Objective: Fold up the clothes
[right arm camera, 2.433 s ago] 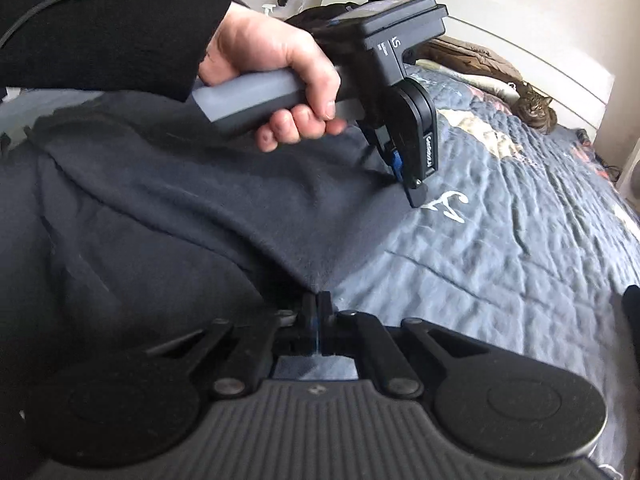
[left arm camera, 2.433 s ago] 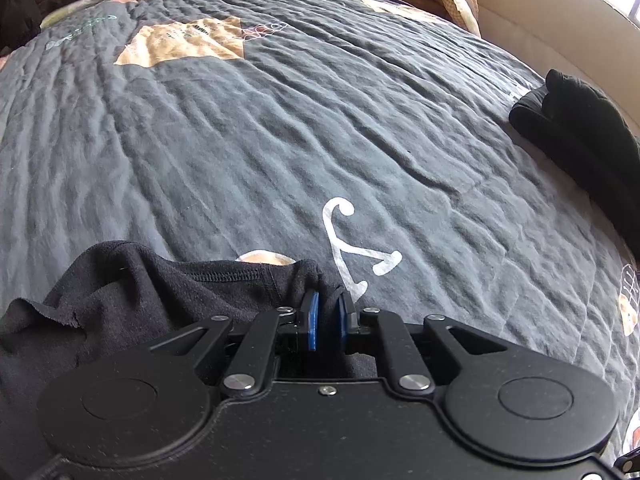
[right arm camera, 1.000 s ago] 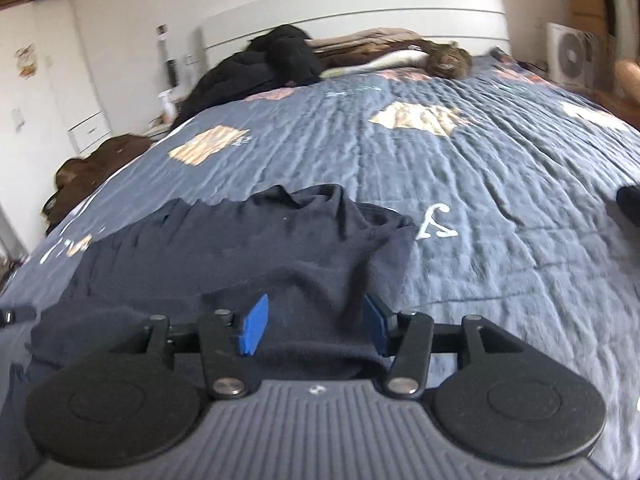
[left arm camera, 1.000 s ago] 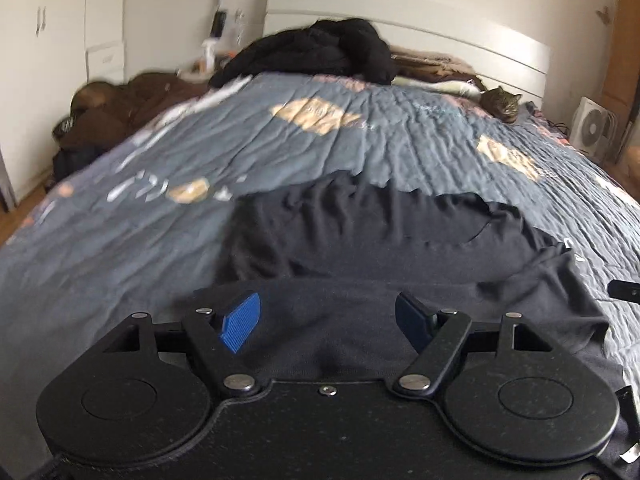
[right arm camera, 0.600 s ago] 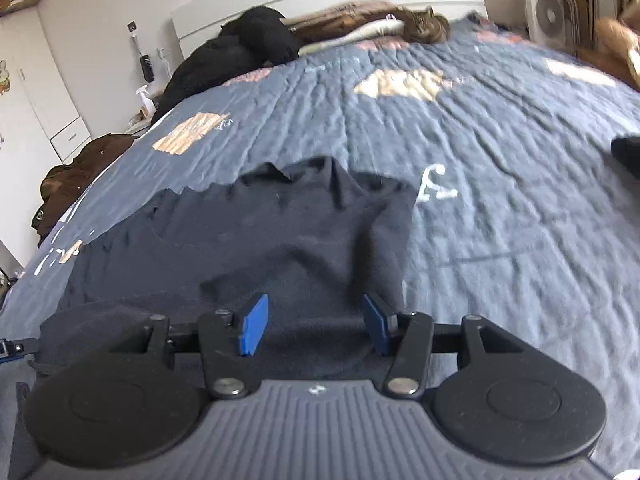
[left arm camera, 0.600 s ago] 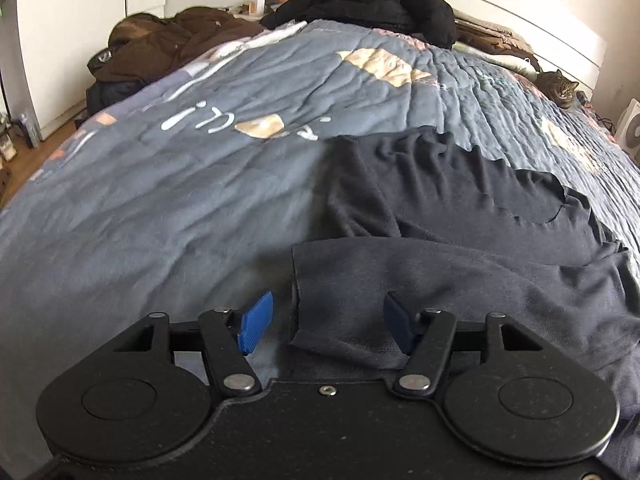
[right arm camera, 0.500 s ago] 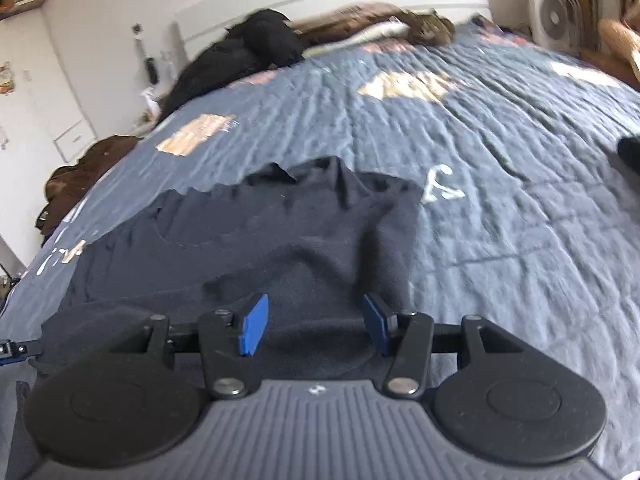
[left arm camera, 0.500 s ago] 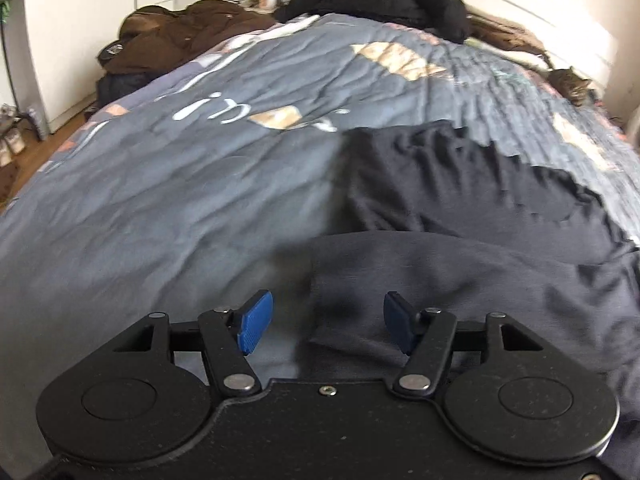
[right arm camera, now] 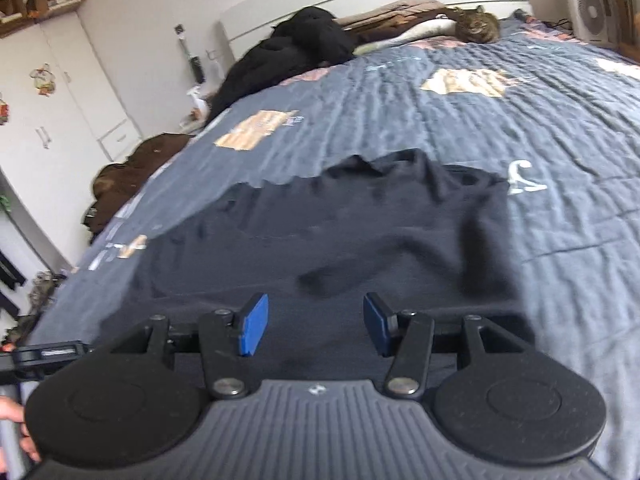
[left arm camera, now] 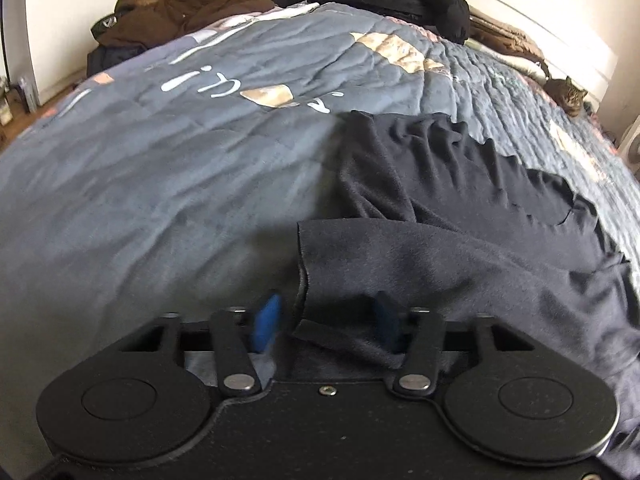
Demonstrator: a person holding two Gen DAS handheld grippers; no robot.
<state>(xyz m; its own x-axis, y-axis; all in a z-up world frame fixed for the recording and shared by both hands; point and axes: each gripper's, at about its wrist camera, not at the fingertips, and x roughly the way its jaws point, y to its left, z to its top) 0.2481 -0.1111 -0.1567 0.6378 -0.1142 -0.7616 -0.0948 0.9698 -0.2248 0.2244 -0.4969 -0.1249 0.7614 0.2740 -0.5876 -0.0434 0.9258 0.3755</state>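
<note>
my left gripper (left arm camera: 326, 322) sits low over the near-left corner of the dark shirt (left arm camera: 460, 216); jaws closing, the folded cloth edge between the blue pads (left arm camera: 266, 320), not yet pinched as far as i can see. my right gripper (right arm camera: 314, 330) hovers over the shirt's near edge, jaws about half apart, holding nothing. shirt lies spread on the grey quilted bed (left arm camera: 160, 168), toward its near side. black coat pile (right arm camera: 288, 56) and a cat (right arm camera: 478, 26) by the headboard.
</note>
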